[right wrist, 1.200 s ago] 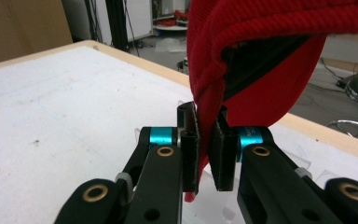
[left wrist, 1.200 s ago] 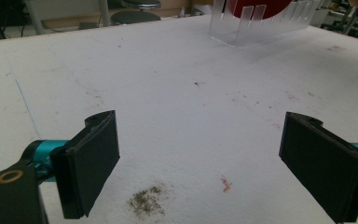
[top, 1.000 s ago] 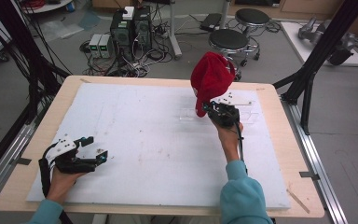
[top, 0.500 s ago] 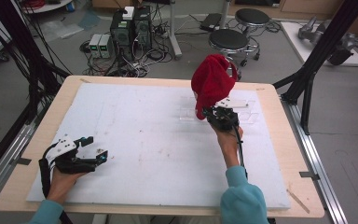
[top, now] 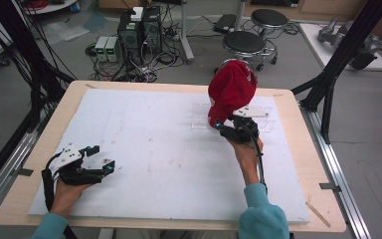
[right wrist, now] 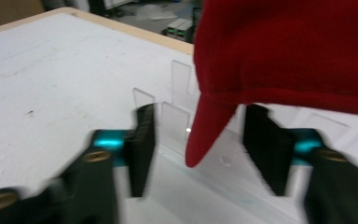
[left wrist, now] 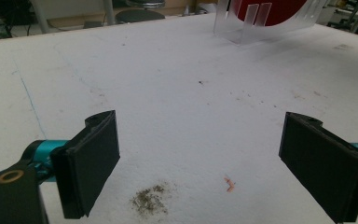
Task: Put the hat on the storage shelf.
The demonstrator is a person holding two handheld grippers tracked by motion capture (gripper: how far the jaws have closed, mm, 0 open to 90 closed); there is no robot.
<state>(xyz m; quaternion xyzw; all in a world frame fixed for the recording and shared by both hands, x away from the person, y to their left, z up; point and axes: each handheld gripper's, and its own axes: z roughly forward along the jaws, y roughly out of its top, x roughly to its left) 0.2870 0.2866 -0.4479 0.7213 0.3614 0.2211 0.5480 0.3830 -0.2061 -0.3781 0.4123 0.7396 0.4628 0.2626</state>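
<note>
A red cap [top: 231, 89] sits upright on a clear acrylic stand [top: 199, 117] at the far right of the white board. Just below the cap is my right gripper [top: 224, 127]. Its jaws have just been opening. In the right gripper view the cap's brim [right wrist: 205, 135] hangs between the parted jaws of my right gripper [right wrist: 198, 144] and touches neither pad. My left gripper [top: 102, 157] rests at the near left, open, with nothing between its jaws. Beyond my left gripper [left wrist: 200, 158], the left gripper view shows the stand [left wrist: 261, 28] and the cap [left wrist: 270, 7] far off.
The white board [top: 154, 149] lies on a wooden table [top: 298, 129]. A grey smudge [left wrist: 150, 201] and a small orange scrap [left wrist: 229, 183] lie on the board by the left jaws. Two stools [top: 243, 42], computer towers [top: 139, 25] and black frame posts [top: 338, 69] stand beyond the table.
The right gripper's jaws have parted and let go of the cap's brim. The cap stays on the stand. The left gripper has not moved.
</note>
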